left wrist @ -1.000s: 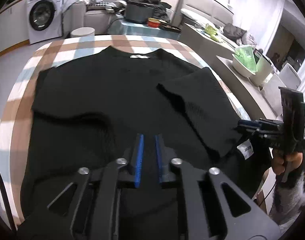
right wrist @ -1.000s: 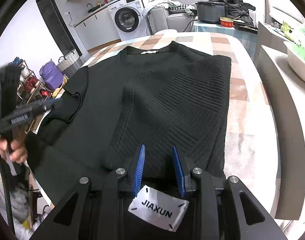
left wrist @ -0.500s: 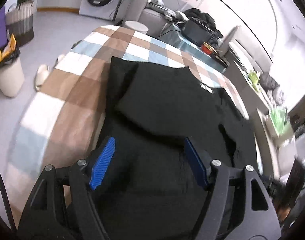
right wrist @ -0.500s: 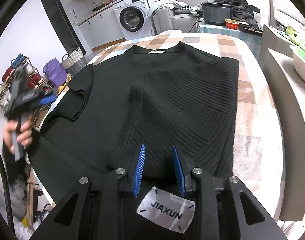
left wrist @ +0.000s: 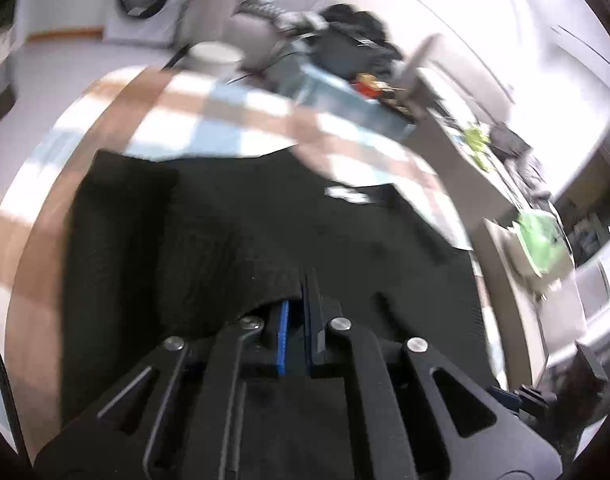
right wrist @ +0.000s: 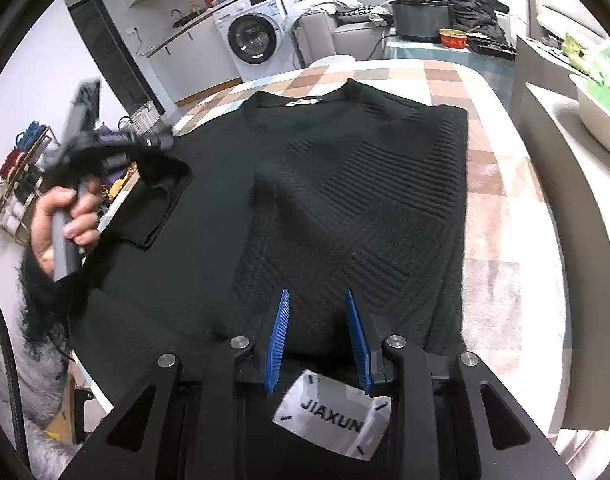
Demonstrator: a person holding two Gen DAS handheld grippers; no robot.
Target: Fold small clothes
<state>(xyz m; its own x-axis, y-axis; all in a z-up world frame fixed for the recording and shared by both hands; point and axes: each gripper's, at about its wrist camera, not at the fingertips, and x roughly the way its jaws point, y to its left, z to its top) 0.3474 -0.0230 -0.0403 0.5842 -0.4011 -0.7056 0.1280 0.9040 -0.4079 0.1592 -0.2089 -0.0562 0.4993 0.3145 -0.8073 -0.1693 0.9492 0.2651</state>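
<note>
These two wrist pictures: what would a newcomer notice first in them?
First, the big black sweater spread across the checked tablecloth, its right side already folded over the middle. Next, the left hand-held gripper, shut on the sweater's left sleeve and raising it. Behind the table stands a white washing machine.

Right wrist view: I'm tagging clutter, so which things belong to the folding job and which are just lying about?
Job:
black sweater
left gripper, fingers pinching its sleeve
right gripper, fingers apart

Lying about:
washing machine
dark pot
red bowl

Left tongs (left wrist: 299,312) pinched nearly closed; right tongs (right wrist: 317,336) parted, level.
</note>
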